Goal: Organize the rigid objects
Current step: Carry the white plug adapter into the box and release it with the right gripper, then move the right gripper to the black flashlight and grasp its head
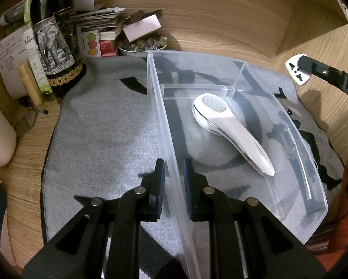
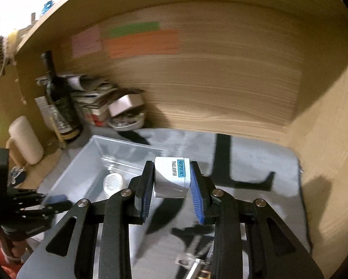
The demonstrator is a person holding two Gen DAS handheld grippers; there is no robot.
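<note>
The step in hand appears to be carrying a white travel adaptor (image 2: 170,177) toward the clear plastic bin (image 1: 297,125) for stowing. The right gripper (image 2: 171,181) has its fingers clamped on the adaptor's two sides, holding it in the air above the grey mat (image 2: 267,162), just right of the bin. The left gripper (image 1: 172,174) straddles the bin's near wall, fingers close to it; whether they pinch it, I cannot tell. A white handheld device (image 1: 229,127) already lies inside. The next move likely calls for bringing the adaptor over an open compartment, lowering, then releasing. Legible: "TRAVEL ADAPTOR"; the blue label seems to read "FOR EXPORT ONLY".
</note>
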